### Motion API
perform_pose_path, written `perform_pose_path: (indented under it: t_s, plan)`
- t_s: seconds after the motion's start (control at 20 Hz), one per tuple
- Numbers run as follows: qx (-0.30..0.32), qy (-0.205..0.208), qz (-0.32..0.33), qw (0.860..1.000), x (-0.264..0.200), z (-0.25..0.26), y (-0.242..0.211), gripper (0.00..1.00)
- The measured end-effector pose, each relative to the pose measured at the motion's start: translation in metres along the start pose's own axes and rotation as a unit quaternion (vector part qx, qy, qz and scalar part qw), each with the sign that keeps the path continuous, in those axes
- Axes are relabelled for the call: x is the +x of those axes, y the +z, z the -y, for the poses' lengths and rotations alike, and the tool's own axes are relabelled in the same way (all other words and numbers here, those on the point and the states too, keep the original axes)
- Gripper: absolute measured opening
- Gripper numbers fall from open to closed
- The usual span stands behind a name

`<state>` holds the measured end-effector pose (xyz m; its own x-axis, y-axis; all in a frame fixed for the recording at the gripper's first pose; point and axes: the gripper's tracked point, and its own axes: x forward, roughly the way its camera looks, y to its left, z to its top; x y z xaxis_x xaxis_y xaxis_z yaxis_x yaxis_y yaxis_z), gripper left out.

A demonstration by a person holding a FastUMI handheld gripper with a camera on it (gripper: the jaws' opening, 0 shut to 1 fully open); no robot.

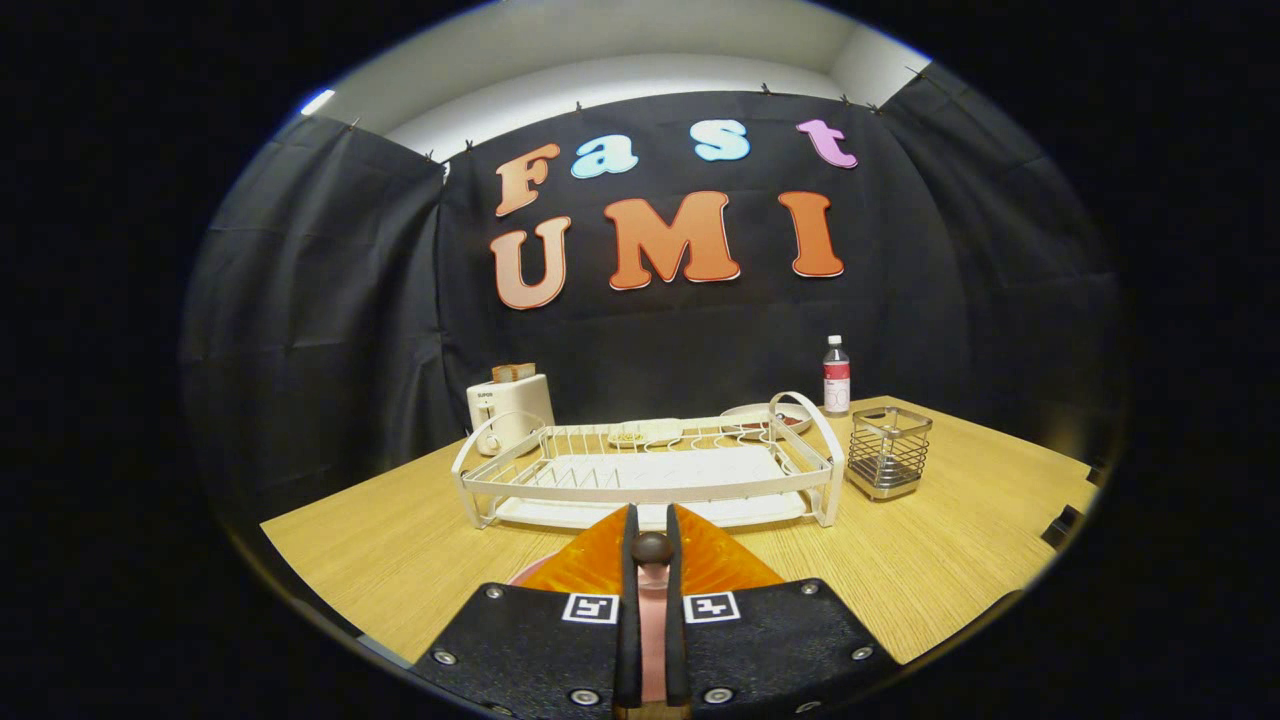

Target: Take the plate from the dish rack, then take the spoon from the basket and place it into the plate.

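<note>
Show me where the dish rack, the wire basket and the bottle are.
dish rack [640, 478]: gripper view, front rail.
wire basket [888, 452]: gripper view, mesh side.
bottle [836, 377]: gripper view, label.

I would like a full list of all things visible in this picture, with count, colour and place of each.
Dish rack: one, white, mid-table, beyond the fingers.
Basket: one, metal wire, beside the rack.
Bottle: one, clear with red label, behind the basket.
Toaster: one, white, behind the rack's other end.
Dishes: two, pale, behind the rack.
Plate: one, orange, just ahead of the fingers, under them.
Spoon: one, pink handle with dark end, between the fingers.
Table: one, light wood.
Gripper: one, black, shut on the spoon.
</note>
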<state>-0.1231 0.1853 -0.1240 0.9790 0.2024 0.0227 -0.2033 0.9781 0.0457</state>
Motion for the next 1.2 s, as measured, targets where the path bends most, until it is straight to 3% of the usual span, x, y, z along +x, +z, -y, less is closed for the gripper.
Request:
perform_pose_path:
  t_s: [0.6, 0.95, 1.2]
  plan:
    - [-0.004, 0.006, -0.034, 0.999, -0.007, -0.001, -0.015, 0.23]
    - [-0.015, -0.030, -0.028, 0.999, -0.011, 0.032, -0.001, 0.78]
    - [-0.024, -0.058, -0.014, 0.998, -0.018, 0.068, 0.025, 0.94]
